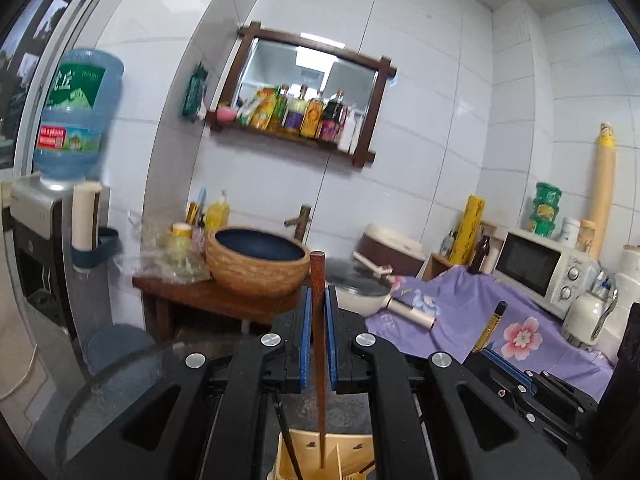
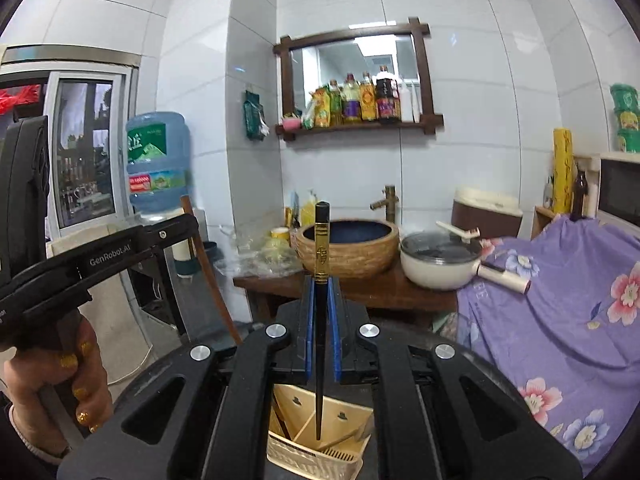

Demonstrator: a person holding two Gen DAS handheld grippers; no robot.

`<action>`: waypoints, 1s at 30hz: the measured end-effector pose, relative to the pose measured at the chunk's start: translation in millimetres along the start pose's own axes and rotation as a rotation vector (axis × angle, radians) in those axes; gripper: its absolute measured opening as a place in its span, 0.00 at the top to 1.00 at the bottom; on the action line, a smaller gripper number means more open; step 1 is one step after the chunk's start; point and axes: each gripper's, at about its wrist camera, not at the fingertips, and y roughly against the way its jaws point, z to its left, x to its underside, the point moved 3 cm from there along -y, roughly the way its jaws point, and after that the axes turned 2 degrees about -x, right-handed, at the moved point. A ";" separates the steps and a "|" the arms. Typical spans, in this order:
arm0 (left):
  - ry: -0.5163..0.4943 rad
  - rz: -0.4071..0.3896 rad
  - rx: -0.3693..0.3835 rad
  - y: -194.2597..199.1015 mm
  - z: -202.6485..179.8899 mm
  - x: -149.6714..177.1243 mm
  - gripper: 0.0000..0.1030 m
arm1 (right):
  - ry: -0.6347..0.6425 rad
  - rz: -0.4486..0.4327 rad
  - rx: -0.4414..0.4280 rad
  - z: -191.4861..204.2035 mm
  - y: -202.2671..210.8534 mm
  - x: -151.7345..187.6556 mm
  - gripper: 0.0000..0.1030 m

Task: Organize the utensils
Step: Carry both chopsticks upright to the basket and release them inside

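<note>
White-tiled kitchen, sink bowl (image 2: 347,249) and pan (image 2: 439,263) behind. We hold both grippers above beige caddy (image 2: 320,436) on dark round worktop (image 1: 120,392). Left gripper (image 1: 319,320): fingers closed on brown chopstick (image 1: 318,344), upright, tip just over a compartment. Right gripper (image 2: 321,316): fingers closed on black chopstick (image 2: 320,320), gold-banded, tip hanging inside caddy mouth. We judge task mid-way: caddy already holds a few sticks, these two not yet released; whether more wait elsewhere, cannot tell.
</note>
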 end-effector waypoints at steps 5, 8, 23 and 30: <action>-0.008 0.079 -0.009 -20.8 8.2 36.5 0.94 | -0.010 0.064 0.004 -6.4 -18.2 34.8 0.93; -0.029 0.105 -0.016 -25.9 9.1 53.5 0.94 | -0.013 0.086 0.000 -7.2 -23.9 50.2 0.93; -0.077 0.211 -0.027 -42.9 11.7 101.5 0.94 | 0.005 0.138 0.002 -5.4 -32.2 82.8 0.93; -0.074 0.235 -0.013 -34.4 15.3 102.0 0.49 | 0.007 0.119 0.001 -6.3 -20.3 80.2 0.73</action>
